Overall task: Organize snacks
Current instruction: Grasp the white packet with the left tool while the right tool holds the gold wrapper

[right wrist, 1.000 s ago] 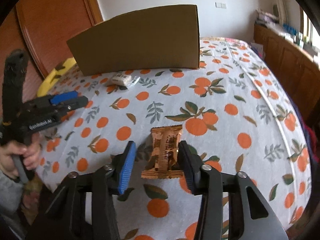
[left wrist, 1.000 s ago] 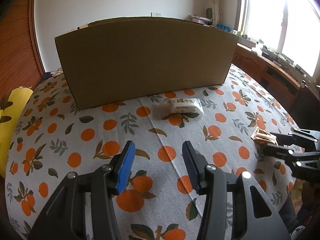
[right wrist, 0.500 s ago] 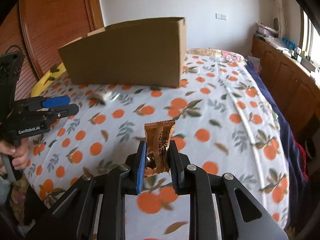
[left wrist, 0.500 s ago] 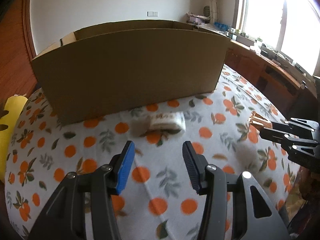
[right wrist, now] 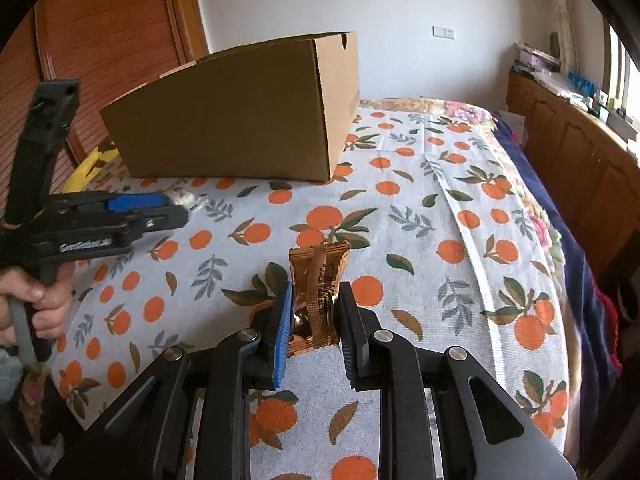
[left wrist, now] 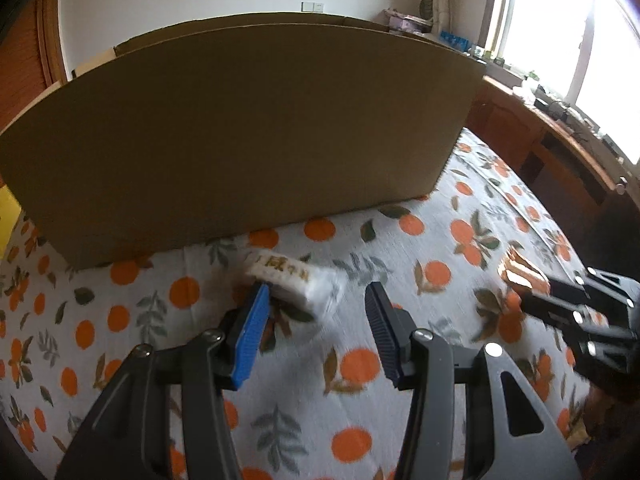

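A white snack packet (left wrist: 290,278) lies on the orange-print cloth in front of a big open cardboard box (left wrist: 240,140). My left gripper (left wrist: 318,298) hangs open just over the packet. Its blue finger (left wrist: 256,320) is at the packet's left end and its black finger stands apart to the right. In the right wrist view, my right gripper (right wrist: 314,304) is shut on a copper foil snack packet (right wrist: 318,284), held upright above the cloth. That view also shows the box (right wrist: 240,120), the left gripper (right wrist: 160,212) and the white packet (right wrist: 182,198).
The orange-print cloth (right wrist: 440,220) covers a bed that drops off at the right. A wooden cabinet (right wrist: 580,160) runs along that side. A yellow cushion (right wrist: 90,162) lies left of the box. A person's hand (right wrist: 44,300) grips the left tool's handle.
My right gripper closed on the copper packet and lifted it off the cloth. My left gripper, still open, moved forward to the white packet by the box.
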{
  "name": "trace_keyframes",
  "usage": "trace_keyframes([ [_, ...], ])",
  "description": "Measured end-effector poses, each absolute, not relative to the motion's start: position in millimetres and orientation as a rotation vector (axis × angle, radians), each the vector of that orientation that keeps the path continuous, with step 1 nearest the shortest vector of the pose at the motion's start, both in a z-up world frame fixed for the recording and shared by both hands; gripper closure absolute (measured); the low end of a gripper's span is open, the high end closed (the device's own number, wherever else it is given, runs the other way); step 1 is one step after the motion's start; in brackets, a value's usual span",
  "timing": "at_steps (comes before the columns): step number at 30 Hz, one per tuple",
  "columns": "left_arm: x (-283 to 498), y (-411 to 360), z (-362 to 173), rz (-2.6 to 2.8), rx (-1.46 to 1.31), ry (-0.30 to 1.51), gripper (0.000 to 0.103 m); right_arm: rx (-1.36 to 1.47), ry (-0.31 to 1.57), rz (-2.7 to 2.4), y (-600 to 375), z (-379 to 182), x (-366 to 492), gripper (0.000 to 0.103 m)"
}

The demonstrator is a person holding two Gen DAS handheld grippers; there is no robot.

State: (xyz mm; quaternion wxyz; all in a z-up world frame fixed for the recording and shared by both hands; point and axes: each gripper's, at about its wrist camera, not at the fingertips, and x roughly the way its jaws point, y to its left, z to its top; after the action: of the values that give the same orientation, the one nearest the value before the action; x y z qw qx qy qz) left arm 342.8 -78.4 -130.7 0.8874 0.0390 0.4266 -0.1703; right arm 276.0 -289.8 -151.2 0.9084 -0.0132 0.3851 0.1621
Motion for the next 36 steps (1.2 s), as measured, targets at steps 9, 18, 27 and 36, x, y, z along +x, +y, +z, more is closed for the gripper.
trace_keyframes([
  [9, 365, -96, -132, -0.292, 0.133, 0.887, 0.046, -0.035, 0.781, 0.342, -287, -152, 274, 0.083],
  [18, 377, -95, -140, -0.211, 0.149, 0.893, 0.045, -0.028, 0.773, 0.348, -289, -151, 272, 0.083],
  [27, 369, -79, -143, -0.209, 0.145, 0.877, 0.072, -0.027, 0.775, 0.344, -289, -150, 271, 0.083],
  [36, 334, -58, -144, -0.23, 0.119, 0.865, 0.072, -0.025, 0.789, 0.34, -289, -152, 274, 0.083],
])
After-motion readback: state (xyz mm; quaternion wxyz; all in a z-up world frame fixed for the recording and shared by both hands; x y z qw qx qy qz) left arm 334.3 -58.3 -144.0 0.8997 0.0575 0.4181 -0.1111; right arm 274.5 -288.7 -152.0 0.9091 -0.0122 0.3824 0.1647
